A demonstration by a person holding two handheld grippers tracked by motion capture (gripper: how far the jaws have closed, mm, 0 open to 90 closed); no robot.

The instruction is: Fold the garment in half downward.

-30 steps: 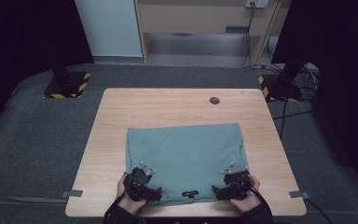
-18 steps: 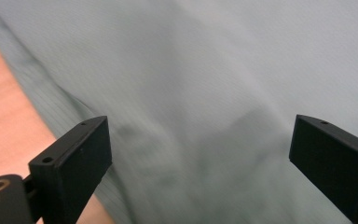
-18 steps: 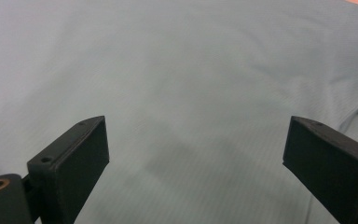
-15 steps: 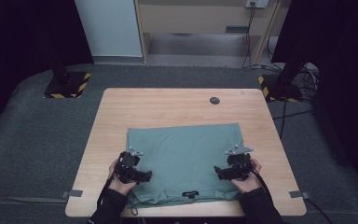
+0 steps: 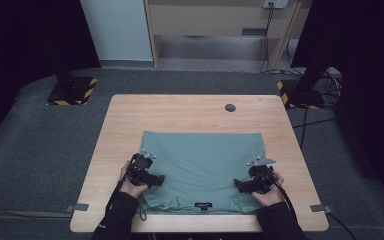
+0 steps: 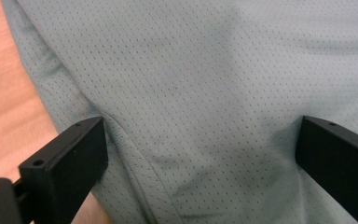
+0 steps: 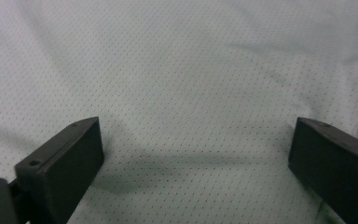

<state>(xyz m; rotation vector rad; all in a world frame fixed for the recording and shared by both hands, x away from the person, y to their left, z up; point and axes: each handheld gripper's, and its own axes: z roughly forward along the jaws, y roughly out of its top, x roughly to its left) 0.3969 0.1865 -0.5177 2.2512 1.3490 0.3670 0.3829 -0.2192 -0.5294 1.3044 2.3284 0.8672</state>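
My left gripper and right gripper hover spread wide over the side edges of the teal shirt, which lies flat toward the desk's near edge. Both point inward, likely to pinch each side for folding.

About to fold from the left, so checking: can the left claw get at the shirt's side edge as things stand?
Probably yes. The left claw is open right over the teal shirt, its side seam runs between the jaws, and nothing lies in between.
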